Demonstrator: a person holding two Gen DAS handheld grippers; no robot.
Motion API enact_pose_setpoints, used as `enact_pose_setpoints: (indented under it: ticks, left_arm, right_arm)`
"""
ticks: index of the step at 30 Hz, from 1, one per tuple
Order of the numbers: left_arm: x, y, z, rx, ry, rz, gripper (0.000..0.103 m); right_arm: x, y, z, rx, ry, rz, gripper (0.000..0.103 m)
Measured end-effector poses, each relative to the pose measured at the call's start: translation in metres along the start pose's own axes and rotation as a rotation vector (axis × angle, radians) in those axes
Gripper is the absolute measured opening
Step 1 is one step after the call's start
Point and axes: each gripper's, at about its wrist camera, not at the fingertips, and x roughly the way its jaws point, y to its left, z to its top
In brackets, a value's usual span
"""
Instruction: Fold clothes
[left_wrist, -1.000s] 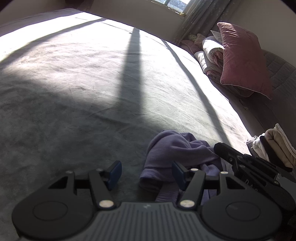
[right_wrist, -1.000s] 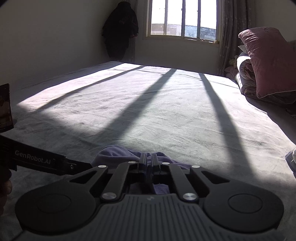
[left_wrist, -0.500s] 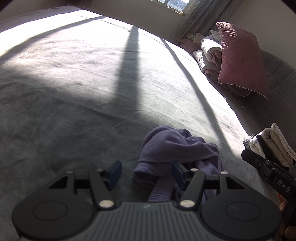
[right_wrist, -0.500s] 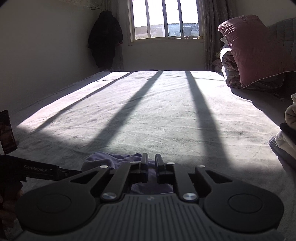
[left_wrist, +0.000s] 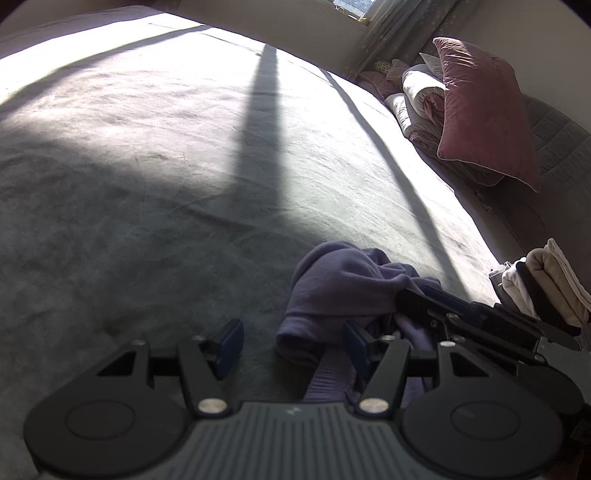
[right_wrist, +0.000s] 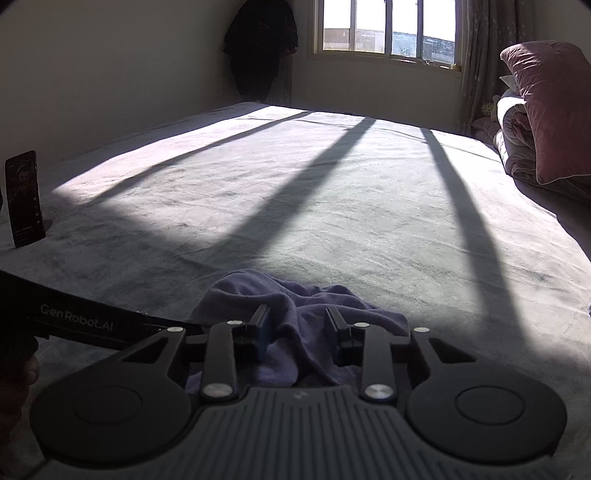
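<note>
A crumpled purple garment (left_wrist: 343, 280) lies in shadow on the grey bed (left_wrist: 166, 166), close in front of both grippers. My left gripper (left_wrist: 291, 343) is open, low over the bed; a fold of the garment lies by its right fingertip (left_wrist: 352, 341), and the left pad has only sheet in front. My right gripper (right_wrist: 299, 328) is open too, its fingers straddling a ridge of the purple garment (right_wrist: 295, 306). In the left wrist view the right gripper (left_wrist: 461, 321) comes in from the right with its tip against the cloth. The left gripper (right_wrist: 74, 319) shows at the left of the right wrist view.
A stack of folded clothes (left_wrist: 543, 284) sits at the right edge of the bed. A pink pillow (left_wrist: 484, 114) leans on rolled quilts (left_wrist: 421, 92) at the head. A phone (right_wrist: 24, 199) stands upright at the far left. Sunlit sheet stretches ahead toward the window (right_wrist: 384, 29).
My right gripper went from shut to open and came back down onto the purple garment after drawing away to the right. The left gripper stayed open and shifted little.
</note>
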Motion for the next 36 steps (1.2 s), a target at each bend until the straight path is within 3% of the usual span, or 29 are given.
enact_pose_setpoints:
  ticks: [1,4,13,20,32,36]
  left_arm:
    - [0.001,0.0,0.0,0.007,0.002,0.002,0.06]
    - [0.001,-0.002,0.001,0.02,0.003,0.005,0.06]
    - [0.0,-0.009,0.0,0.03,-0.001,0.004,0.06]
    - [0.004,-0.019,-0.001,0.047,-0.003,0.007,0.06]
    - [0.008,-0.032,-0.005,0.102,0.004,0.014,0.06]
    - [0.009,-0.034,-0.005,0.105,0.01,0.005,0.054]
  right_arm:
    - [0.002,-0.001,-0.001,0.005,0.007,-0.002,0.01]
    - [-0.002,-0.004,-0.002,0.017,-0.003,-0.012,0.005]
    - [-0.03,-0.009,0.005,0.0,-0.098,-0.094,0.004]
    - [-0.05,-0.026,0.002,0.002,-0.123,-0.149,0.004]
    - [-0.068,-0.053,-0.019,-0.056,-0.011,-0.243,0.004]
    - [-0.071,-0.065,-0.031,-0.065,0.043,-0.28,0.004]
